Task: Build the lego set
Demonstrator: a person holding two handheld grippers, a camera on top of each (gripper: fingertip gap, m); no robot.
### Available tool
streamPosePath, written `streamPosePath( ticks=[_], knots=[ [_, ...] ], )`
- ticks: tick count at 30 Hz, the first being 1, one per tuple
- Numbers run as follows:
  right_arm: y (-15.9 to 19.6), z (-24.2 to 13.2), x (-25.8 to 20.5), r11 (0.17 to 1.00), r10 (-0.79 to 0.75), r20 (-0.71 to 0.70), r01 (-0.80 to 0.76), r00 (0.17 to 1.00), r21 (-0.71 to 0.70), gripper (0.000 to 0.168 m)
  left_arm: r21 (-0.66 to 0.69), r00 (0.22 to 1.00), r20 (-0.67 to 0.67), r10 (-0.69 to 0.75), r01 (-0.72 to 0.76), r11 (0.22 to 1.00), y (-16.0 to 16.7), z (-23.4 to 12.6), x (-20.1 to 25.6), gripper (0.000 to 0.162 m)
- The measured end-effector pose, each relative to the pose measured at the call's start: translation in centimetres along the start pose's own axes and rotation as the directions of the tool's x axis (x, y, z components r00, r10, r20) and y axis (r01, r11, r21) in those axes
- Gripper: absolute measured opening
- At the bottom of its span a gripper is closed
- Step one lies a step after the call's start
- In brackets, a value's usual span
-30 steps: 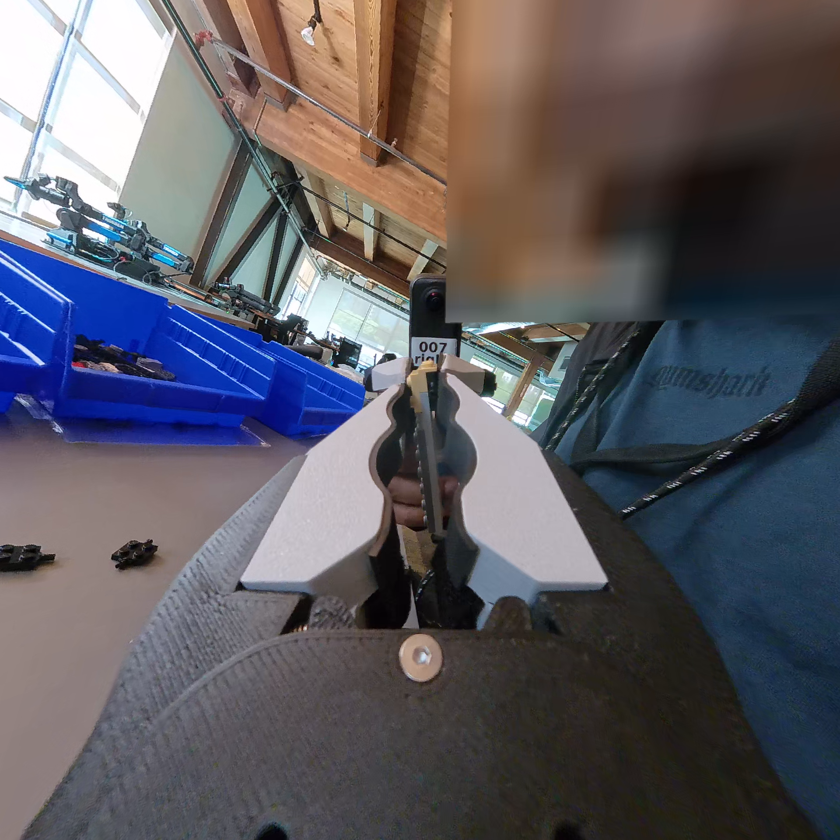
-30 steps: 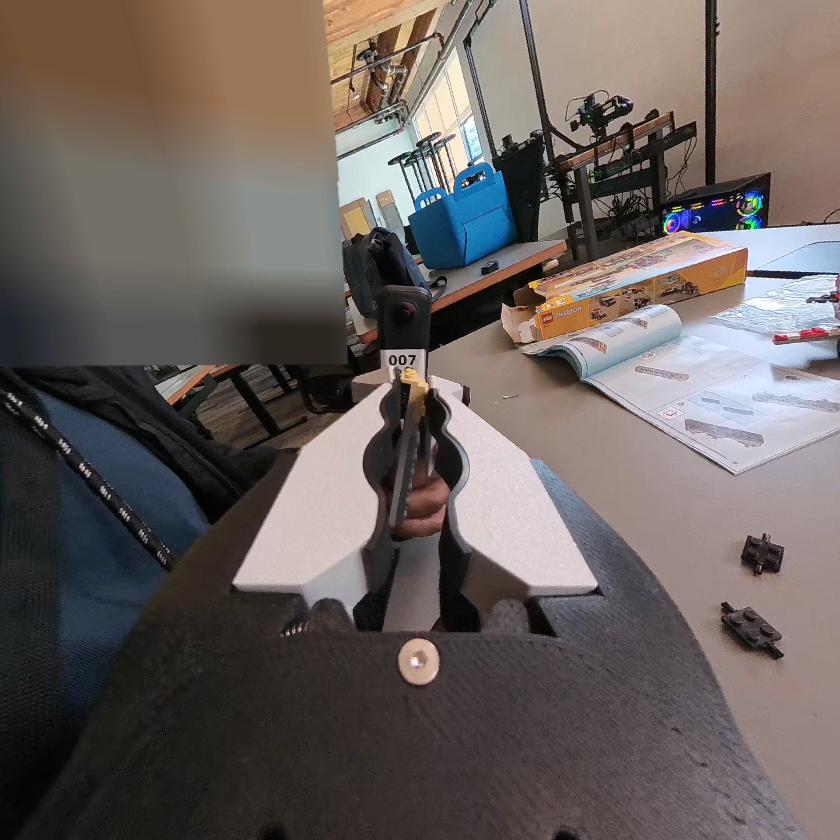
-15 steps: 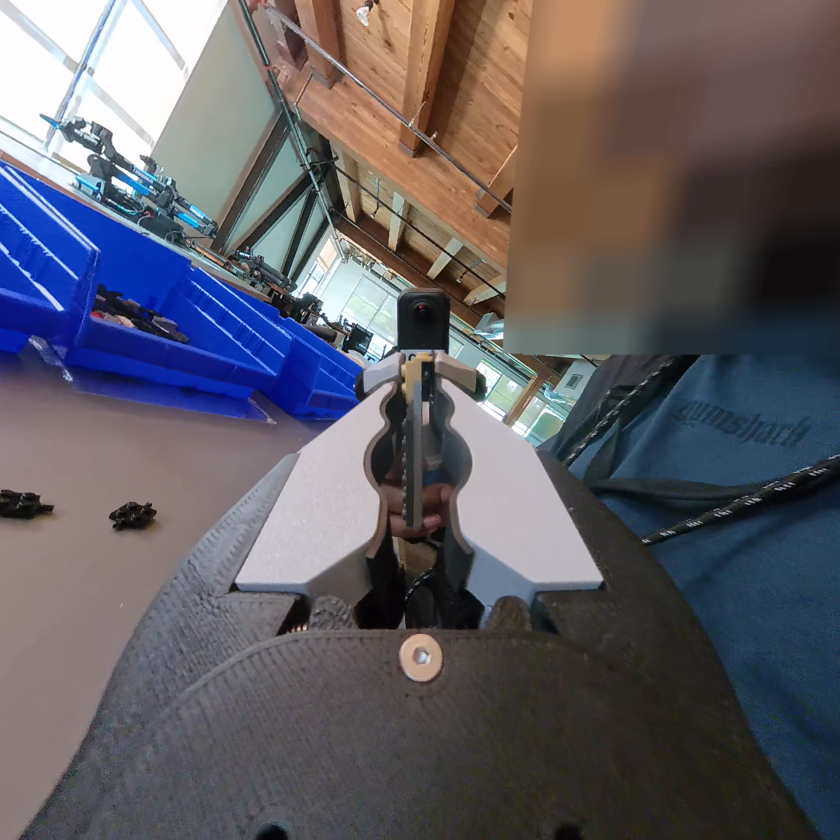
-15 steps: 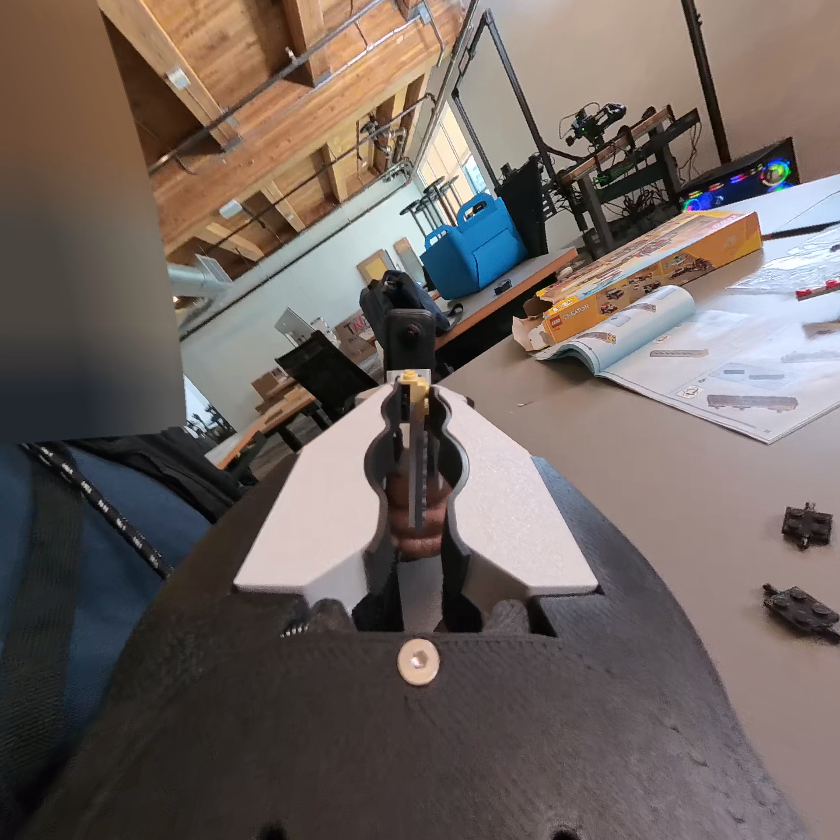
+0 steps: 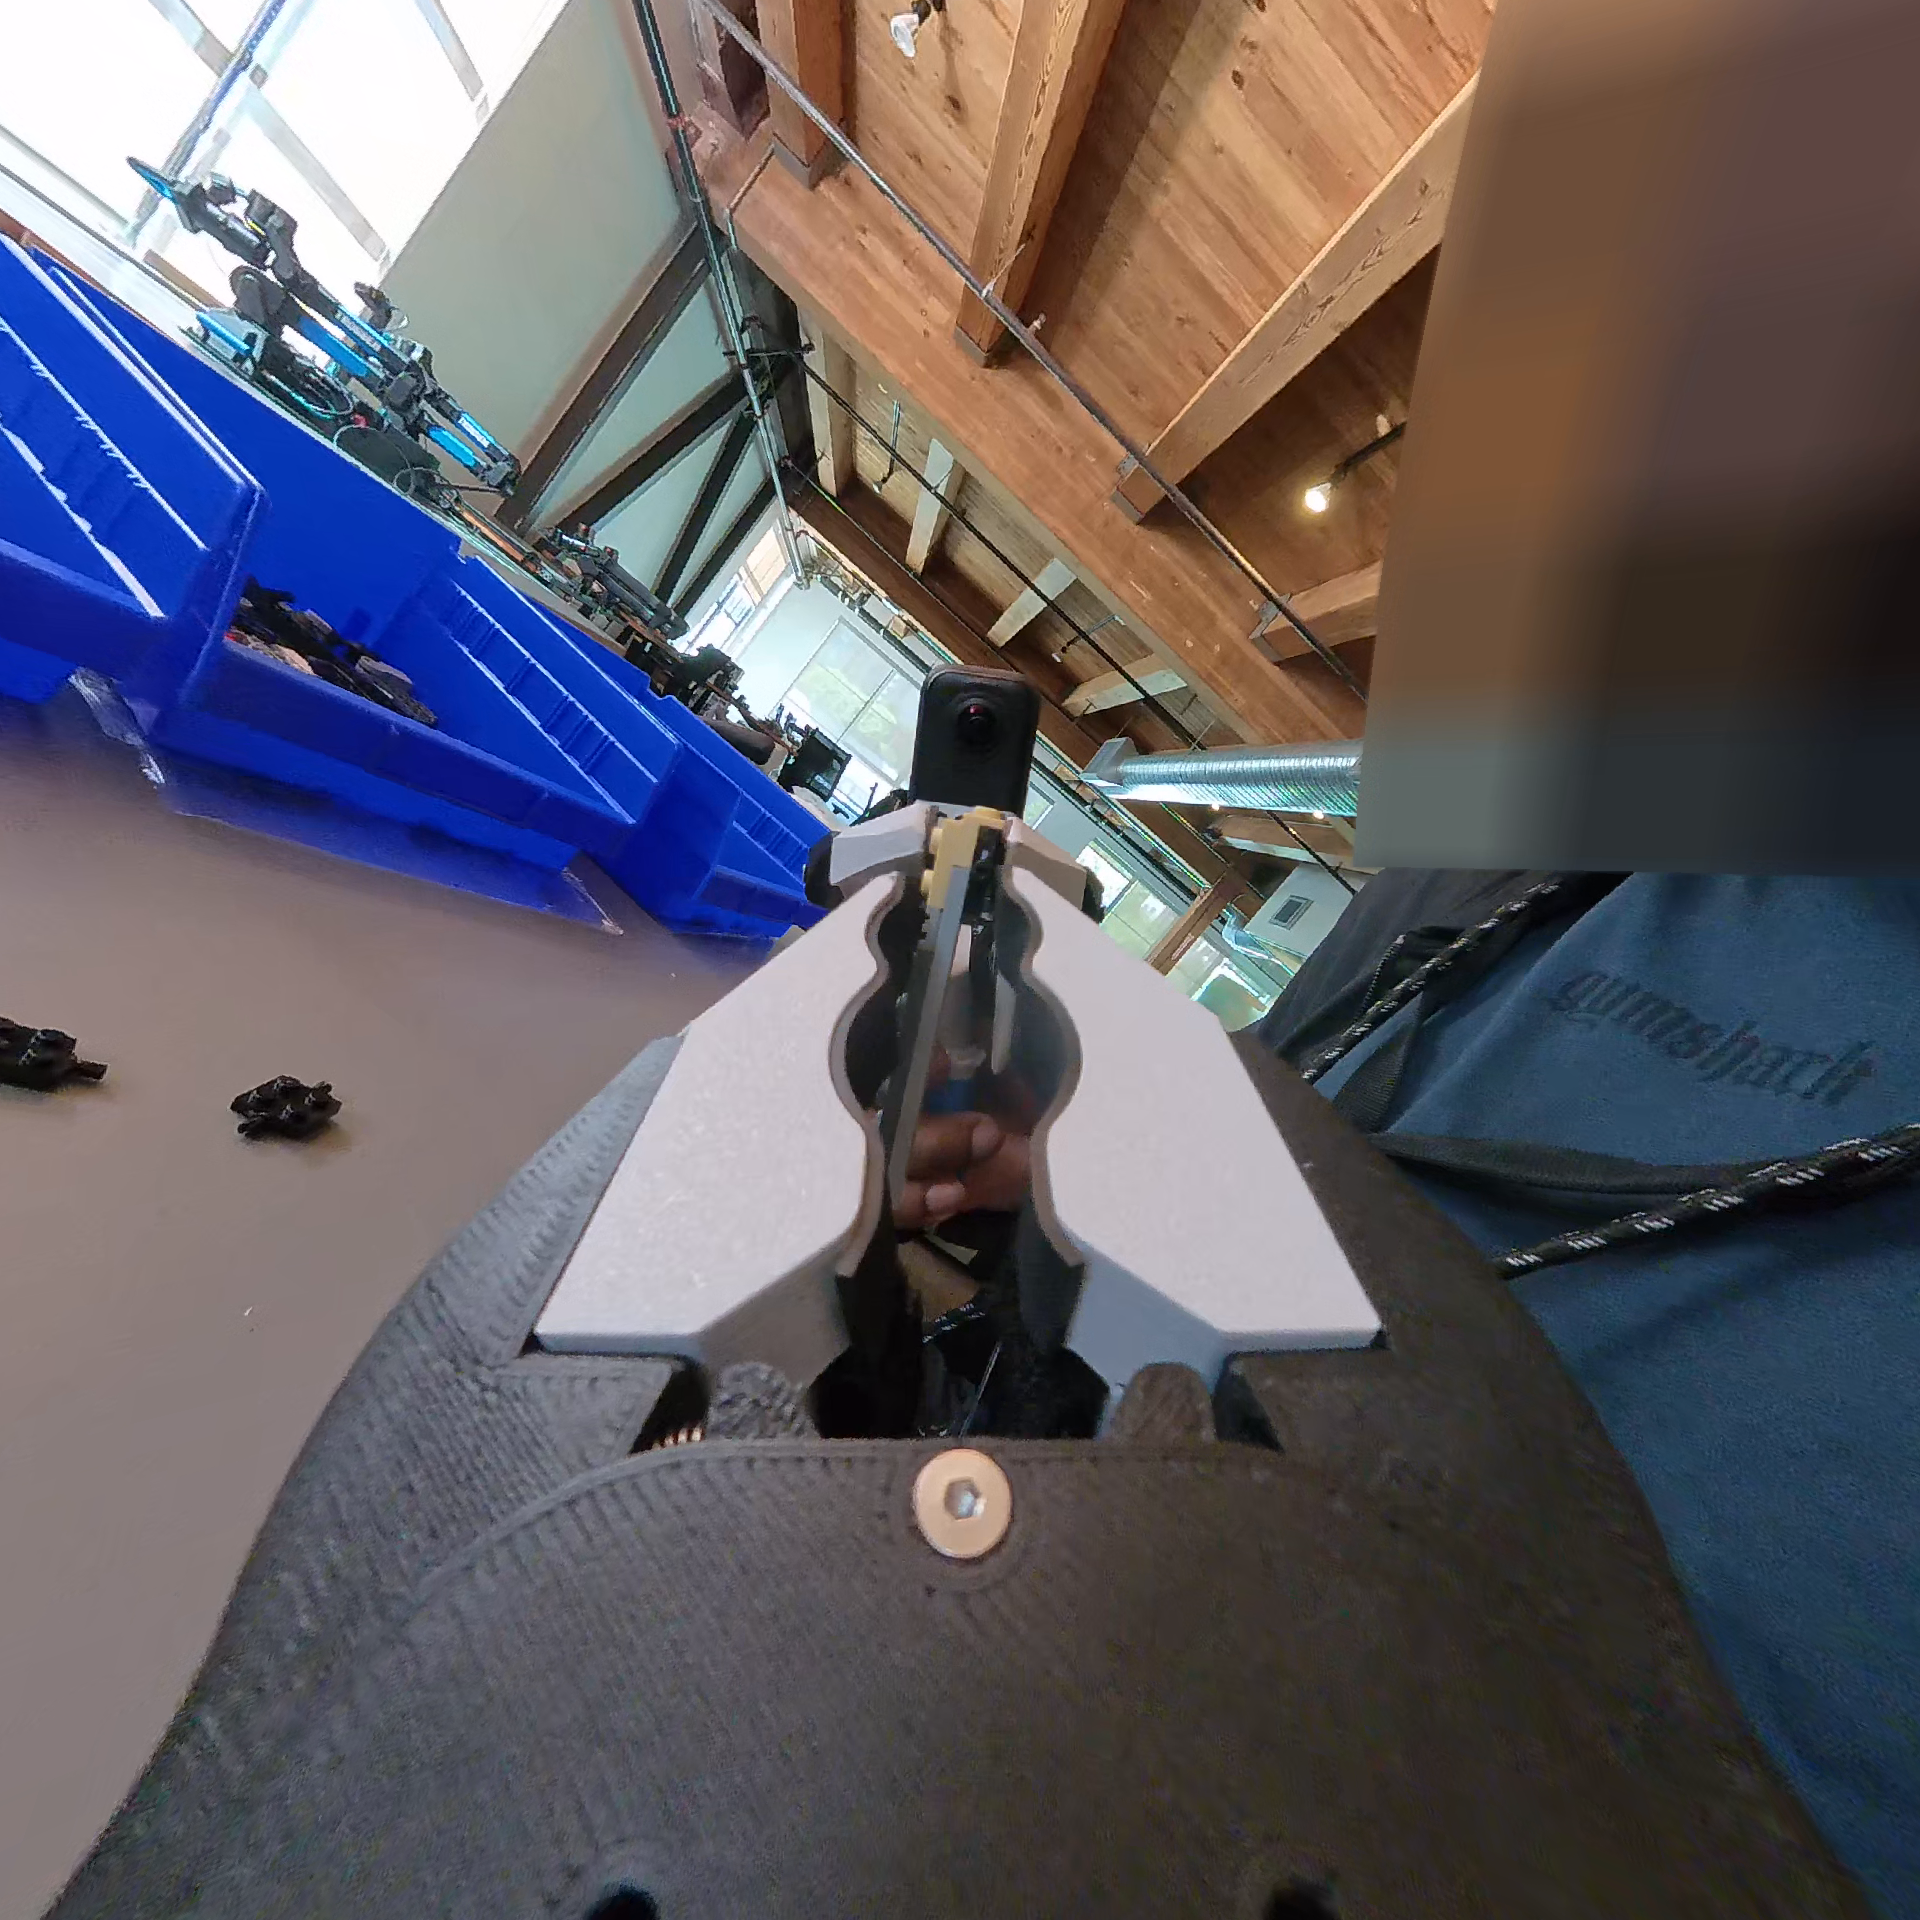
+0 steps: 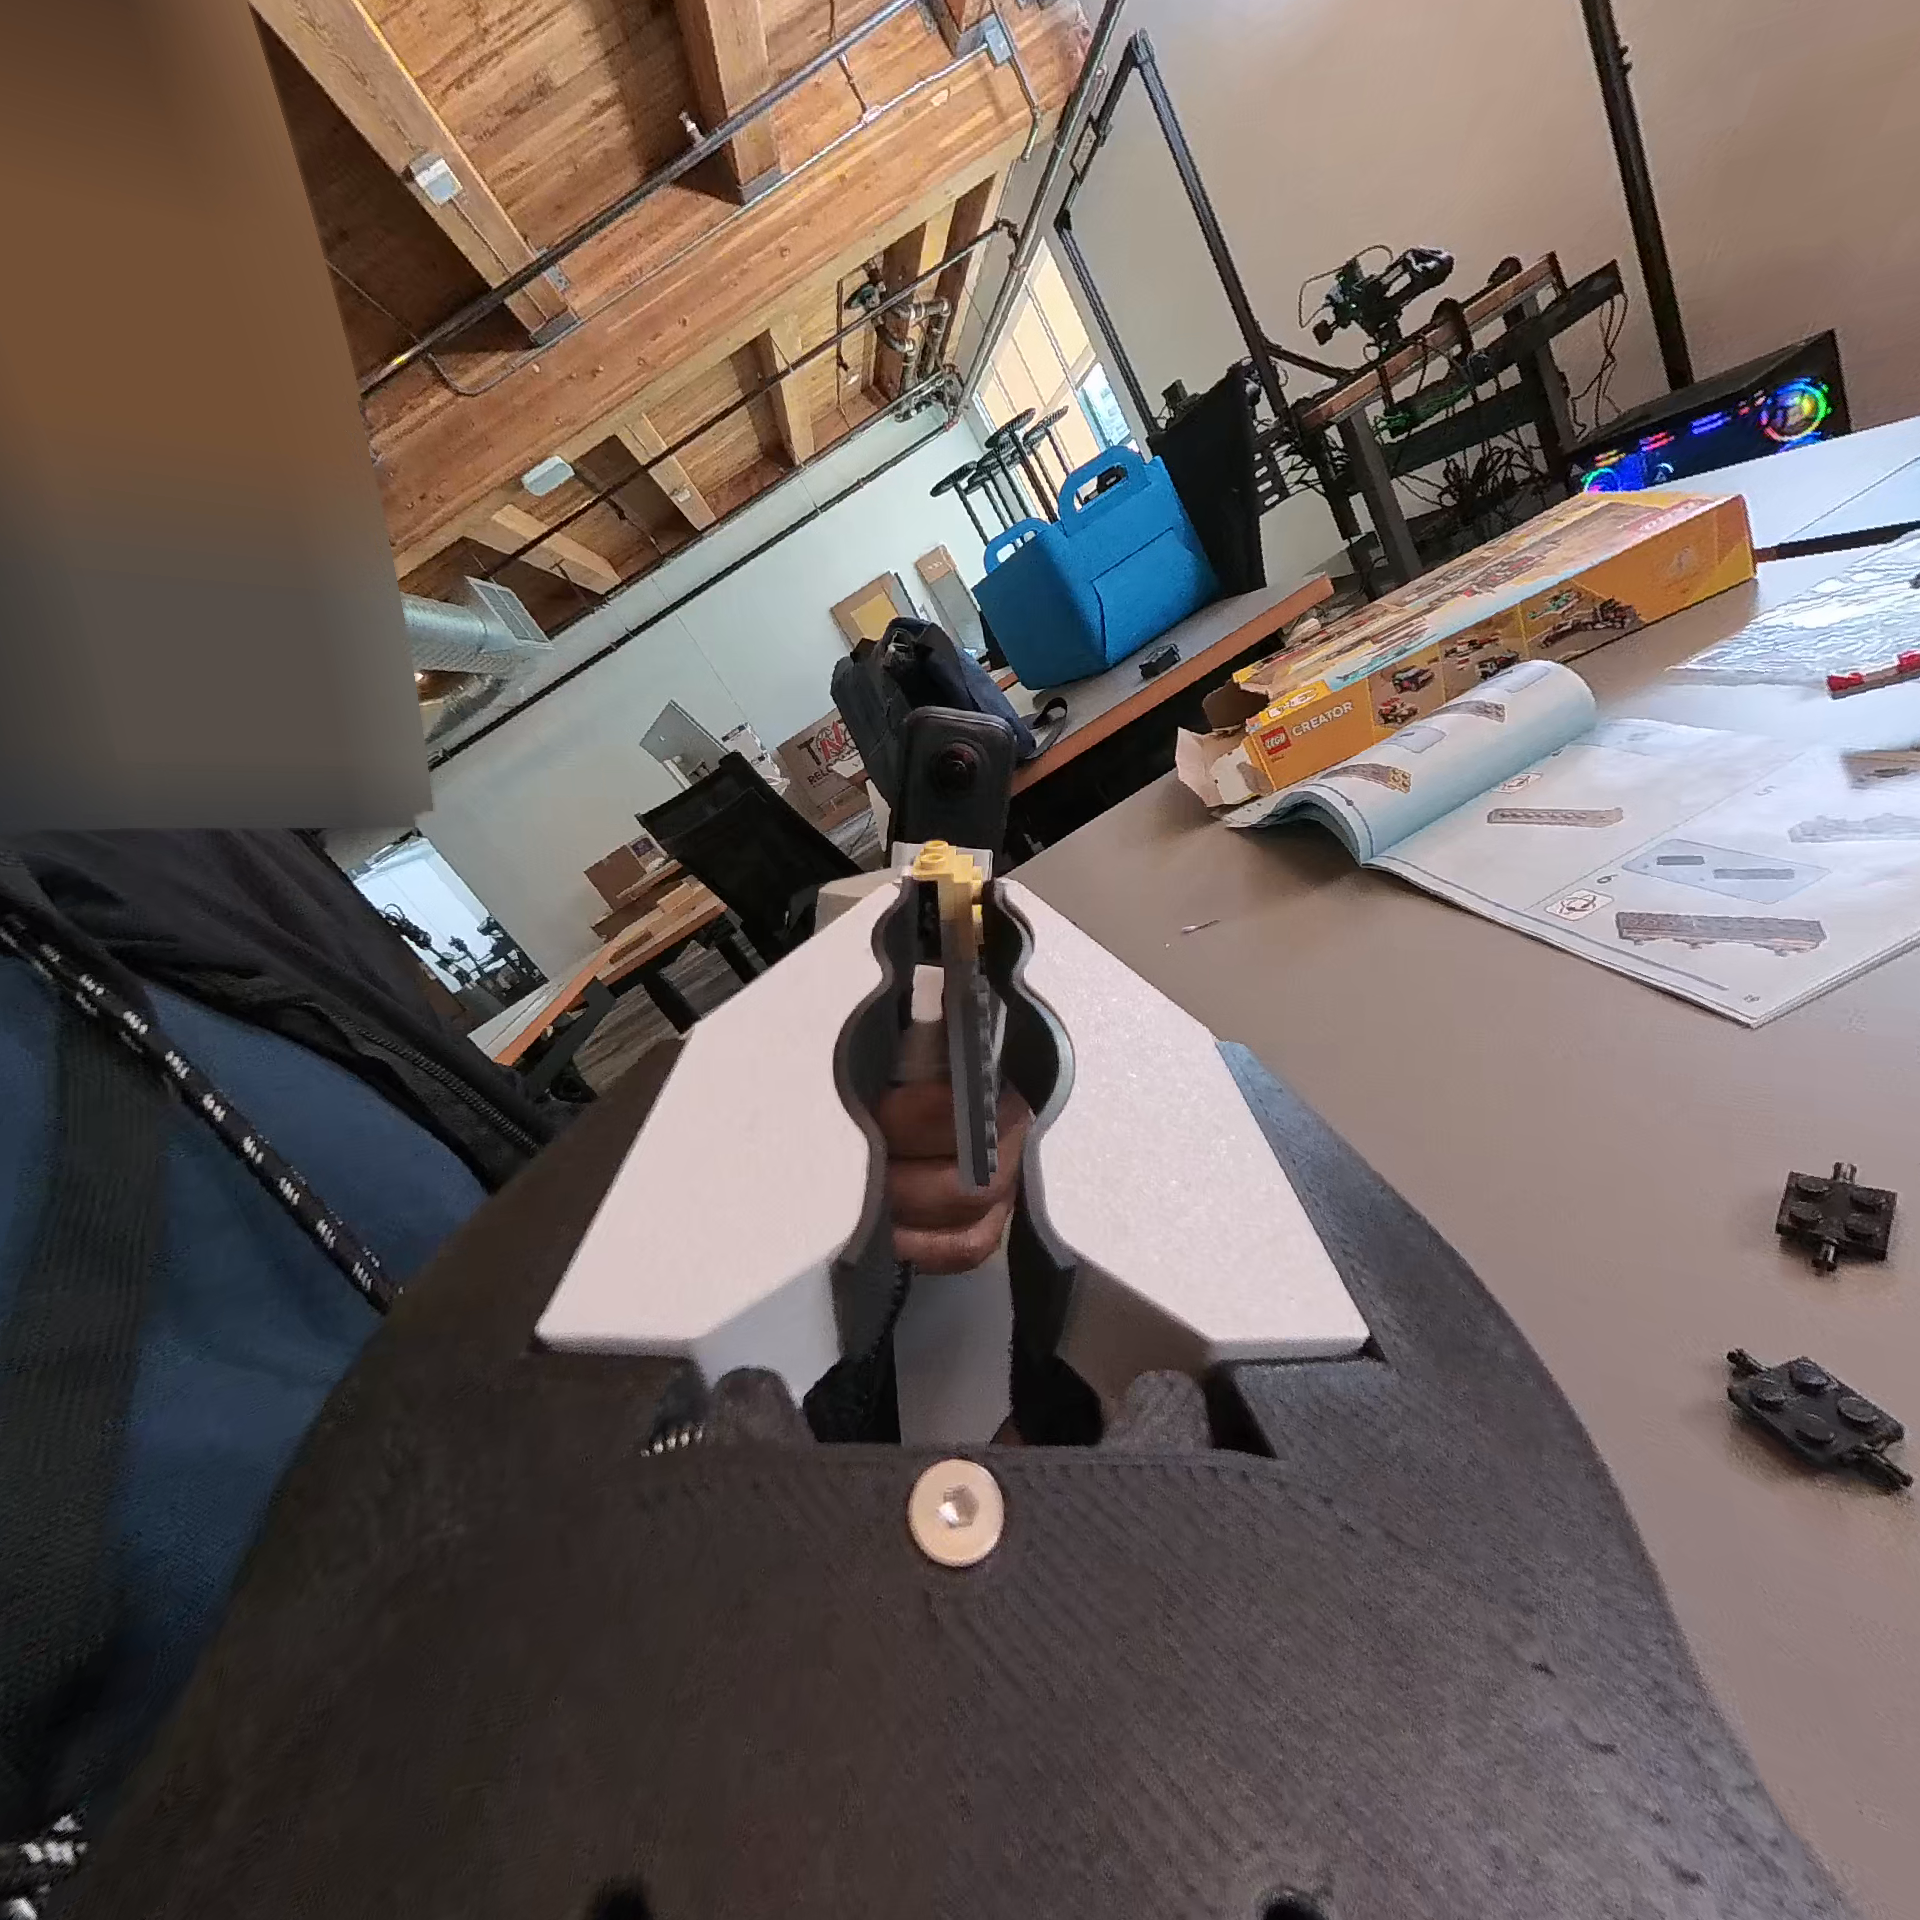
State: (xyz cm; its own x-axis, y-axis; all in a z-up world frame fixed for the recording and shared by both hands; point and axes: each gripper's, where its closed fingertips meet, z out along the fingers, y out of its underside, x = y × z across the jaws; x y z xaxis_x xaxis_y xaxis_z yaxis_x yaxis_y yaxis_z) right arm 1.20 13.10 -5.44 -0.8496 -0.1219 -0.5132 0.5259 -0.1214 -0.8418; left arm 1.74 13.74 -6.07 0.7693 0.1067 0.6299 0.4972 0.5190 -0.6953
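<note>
My two grippers meet tip to tip in the air, in front of a person's blue shirt. My left gripper (image 5: 961, 844) is shut on a thin grey studded plate (image 5: 916, 1029) that runs slanted back between its fingers, with a small yellow piece (image 5: 951, 831) at the tips. My right gripper (image 6: 951, 885) is shut on a grey studded plate (image 6: 977, 1081) with a yellow piece (image 6: 945, 864) at its tip. I cannot tell whether it is one long plate. Each view shows the other gripper's camera (image 5: 977, 743) (image 6: 951, 769) just beyond the tips.
Two black axle plates lie on the brown table, on the left in the left wrist view (image 5: 286, 1103) (image 5: 42, 1051) and on the right in the right wrist view (image 6: 1834, 1216) (image 6: 1813, 1415). Blue bins (image 5: 312, 644) stand behind. An open instruction booklet (image 6: 1621, 842) and a yellow box (image 6: 1507, 613) lie at the far right. My two grippers' fingertips are within a few centimetres of each other.
Both grippers have tilted upward together, so more ceiling shows. The grey plate now sits slanted in the left gripper. Both grips stay shut.
</note>
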Motion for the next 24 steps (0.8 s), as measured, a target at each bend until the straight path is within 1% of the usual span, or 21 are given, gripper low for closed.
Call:
streamPosePath(
  ticks=[7, 13, 24],
  knots=[
    [0.19, 0.12, -0.04, 1.0, -0.014, 0.012, 0.014, 1.0, -0.005, 0.012, 0.004, 1.0, 0.012, -0.003, 0.003, 1.0, -0.12, -0.16, -0.08, 0.015],
    [0.51, 0.28, -0.15, 1.0, -0.018, 0.02, 0.018, 1.0, -0.02, 0.012, 0.025, 0.999, -0.011, -0.037, 0.037, 0.999, -0.22, -0.34, 0.04, 0.011],
    [0.96, 0.14, 0.47, 0.998, -0.033, -0.017, 0.032, 0.999, -0.048, 0.013, 0.005, 0.999, 0.014, -0.051, 0.051, 0.999, 0.24, -0.46, -0.69, 0.012]
  ],
)
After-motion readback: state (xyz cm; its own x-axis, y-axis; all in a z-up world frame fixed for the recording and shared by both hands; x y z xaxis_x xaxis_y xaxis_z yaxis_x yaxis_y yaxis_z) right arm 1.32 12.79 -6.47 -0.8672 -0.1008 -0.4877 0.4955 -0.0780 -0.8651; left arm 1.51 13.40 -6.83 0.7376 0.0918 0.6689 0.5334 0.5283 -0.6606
